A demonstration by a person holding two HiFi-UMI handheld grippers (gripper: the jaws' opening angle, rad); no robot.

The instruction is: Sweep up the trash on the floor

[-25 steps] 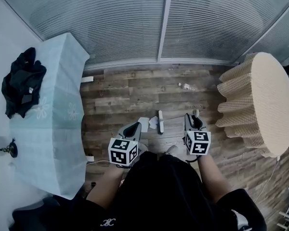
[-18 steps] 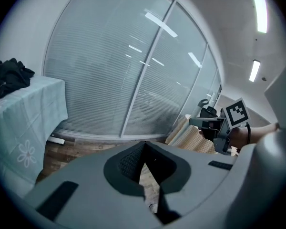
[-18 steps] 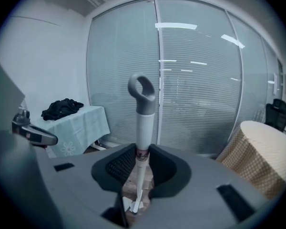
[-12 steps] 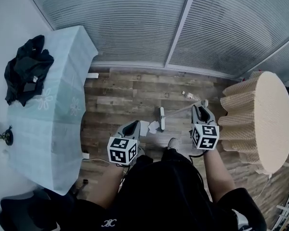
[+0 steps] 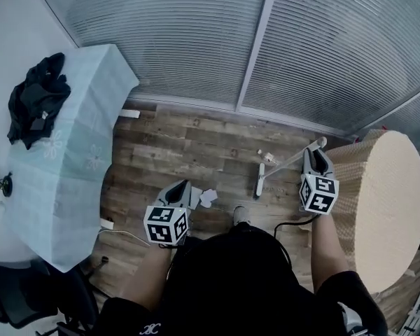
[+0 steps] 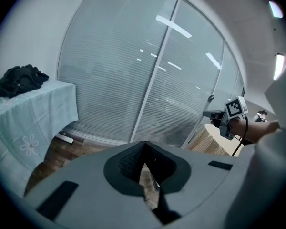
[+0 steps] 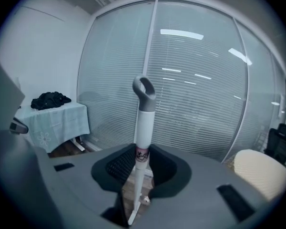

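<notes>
- Far left of the broom head [image 5: 260, 185]: cloth-covered tabletop [image 5: 70, 152] overhanging the wooden floor [image 5: 168, 152]. Best to end strokes short of that edge.
- Left gripper [image 5: 182, 190] held low, jaws pressed together on a thin white piece, likely a dustpan [image 5: 195, 196]. Set its lip flat on the floor, mouth toward the broom head.
- Crumpled paper [image 5: 208, 197] lying just beside the dustpan, left of the broom head. Smaller scrap [image 5: 268, 157] just beyond the head, toward the glass wall [image 5: 196, 40].
- Right gripper [image 5: 313, 154] pinching the white broom handle [image 7: 144, 123] below its grey loop. Sweep leftward in short, low strokes, far scrap first.
- Right of the broom head: round ribbed stool [image 5: 388, 201] close beside the right gripper, so little swing room there. Open floor toward the glass.
</notes>
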